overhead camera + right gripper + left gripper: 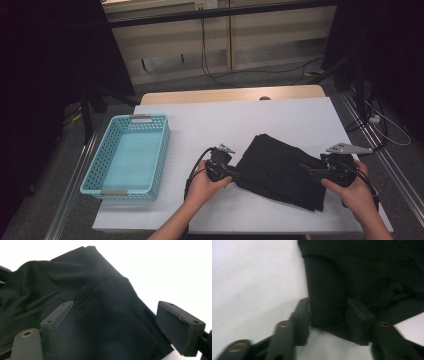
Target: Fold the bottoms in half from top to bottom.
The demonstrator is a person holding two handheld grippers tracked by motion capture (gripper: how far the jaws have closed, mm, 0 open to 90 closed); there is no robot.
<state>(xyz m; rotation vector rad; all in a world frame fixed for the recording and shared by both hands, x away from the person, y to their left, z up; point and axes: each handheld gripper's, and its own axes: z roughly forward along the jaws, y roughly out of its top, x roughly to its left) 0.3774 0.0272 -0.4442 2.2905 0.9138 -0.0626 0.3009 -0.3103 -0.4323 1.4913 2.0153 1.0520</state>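
A black folded cloth [280, 170] lies on the white table cover [225, 120], right of the middle. At the cloth's left corner a hand holds my left gripper [234, 175]. In the left gripper view its jaws stand apart [328, 312] with a fold of the cloth [362, 277] between them, and the pads do not squeeze it. My right gripper [306, 169] is at the cloth's right edge. In the right gripper view its jaws are spread wide [117, 315] over the cloth [75, 290], which lies flat below them.
A light blue perforated basket [95, 165] sits at the table's left side, with nothing inside. Bare white cover stretches behind the cloth. The table's front edge runs just beneath the forearms, and cables lie on the floor beyond.
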